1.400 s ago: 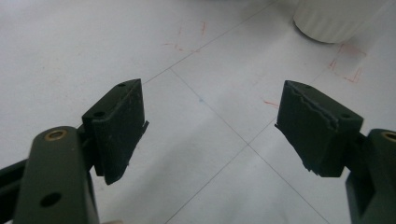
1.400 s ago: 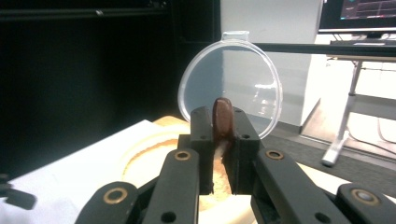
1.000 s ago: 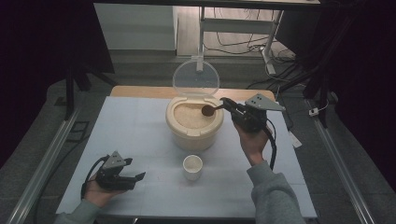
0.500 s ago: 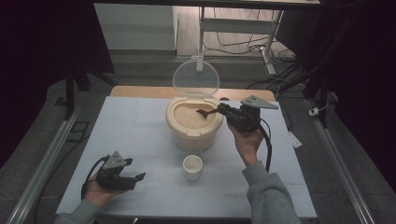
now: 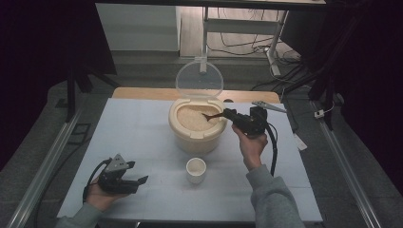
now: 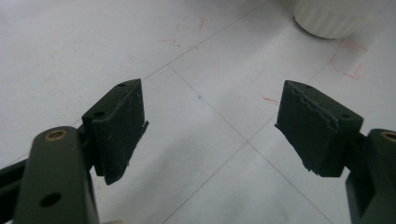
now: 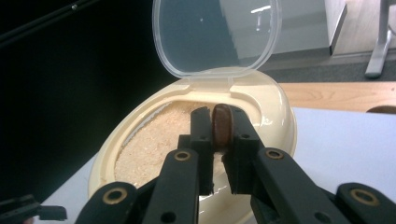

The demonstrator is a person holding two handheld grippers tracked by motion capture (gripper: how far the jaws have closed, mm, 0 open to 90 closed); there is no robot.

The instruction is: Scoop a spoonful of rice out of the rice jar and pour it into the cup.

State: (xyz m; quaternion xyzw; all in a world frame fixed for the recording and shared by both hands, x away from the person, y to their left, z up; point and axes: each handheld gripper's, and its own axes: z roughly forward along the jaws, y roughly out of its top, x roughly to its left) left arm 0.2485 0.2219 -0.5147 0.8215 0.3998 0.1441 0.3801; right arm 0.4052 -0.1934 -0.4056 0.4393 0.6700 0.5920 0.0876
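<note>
you have a table (image 5: 142,123) under a pale sheet, with a strip of bare wood showing along its far edge. the cream rice bin (image 5: 196,137) stands on the sheet near the middle, its clear lid tipped up at the back. just in front of the bin, on your side, sits a small white cup (image 5: 196,169), apart from it. well to the left of the bin and nearer to you, your left hand rests on the sheet. the sheet near the cup carries thin crossing lines and faint red marks (image 6: 348,70).
</note>
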